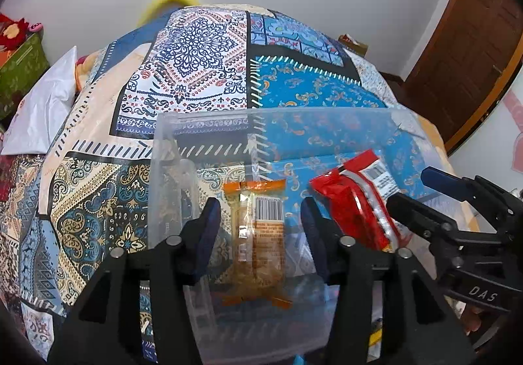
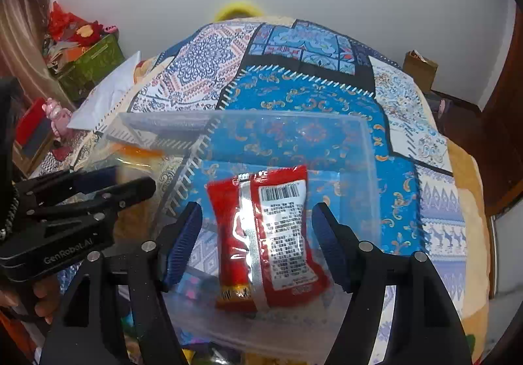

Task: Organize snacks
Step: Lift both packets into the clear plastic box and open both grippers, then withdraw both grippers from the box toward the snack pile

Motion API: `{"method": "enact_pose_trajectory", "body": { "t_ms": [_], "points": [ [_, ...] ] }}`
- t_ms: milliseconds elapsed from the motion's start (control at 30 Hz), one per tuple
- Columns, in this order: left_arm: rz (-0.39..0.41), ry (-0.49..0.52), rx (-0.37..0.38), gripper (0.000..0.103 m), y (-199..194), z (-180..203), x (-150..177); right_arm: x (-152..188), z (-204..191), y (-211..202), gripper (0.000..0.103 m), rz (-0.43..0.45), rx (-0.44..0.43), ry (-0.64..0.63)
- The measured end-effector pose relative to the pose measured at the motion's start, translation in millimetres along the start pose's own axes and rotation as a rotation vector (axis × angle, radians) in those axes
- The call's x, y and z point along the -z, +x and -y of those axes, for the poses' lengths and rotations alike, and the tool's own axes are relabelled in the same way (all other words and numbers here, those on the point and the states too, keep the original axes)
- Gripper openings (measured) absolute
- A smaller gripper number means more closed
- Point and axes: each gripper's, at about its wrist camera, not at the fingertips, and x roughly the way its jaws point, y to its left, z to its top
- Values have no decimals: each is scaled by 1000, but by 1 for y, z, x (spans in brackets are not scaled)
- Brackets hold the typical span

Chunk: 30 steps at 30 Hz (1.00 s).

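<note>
Left wrist view: left claw (image 1: pixel 260 226) spread wide, blue pads clear of everything, gripping nothing. Between the pads, an orange snack pack (image 1: pixel 258 244): clear wrapper w/ orange ends, barcode near top, brownish contents, printed back facing up. Lies lengthwise in line w/ the fingers, roughly centred in the gap, not touching either pad. Sits inside a clear plastic box (image 1: pixel 202 123), toward its left half. Just right of it, a red snack pack (image 1: pixel 356 201), tilted, barcode corner up, w/ the right claw (image 1: pixel 415 188) near its upper end.

Right wrist view: right claw (image 2: pixel 256 240) also wide open, nothing held. Red snack pack (image 2: pixel 268 237) between its pads: glossy red w/ silver back seam, white label panel w/ barcode + small print, crinkled. Centred in the gap, apart from both pads, lying in the box (image 2: pixel 366 142) toward its right half. Left claw (image 2: pixel 130 180) at far left, orange pack (image 2: pixel 140 152) glimpsed beyond it, blurred.

Box on a patterned patchwork bedspread (image 1: pixel 196 71), blue, white, cream.
</note>
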Motion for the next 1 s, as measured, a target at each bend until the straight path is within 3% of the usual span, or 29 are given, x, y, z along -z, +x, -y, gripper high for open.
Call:
{"method": "enact_pose_trajectory", "body": {
  "t_ms": [267,600,800,1000],
  "points": [
    [88,-7,9,52,-57,2,1,-1,-5,-47,67,77,8,-13],
    [194,27,-33,64,-138,3,35,17,-3,-128,74,228,30,0],
    [179,28,-47,64,-154,-7,68,42,1,-150,75,250,39,22],
    [116,18,-56,64,-146,-17,101,75,7,-148,75,207,71,38]
  ]
}}
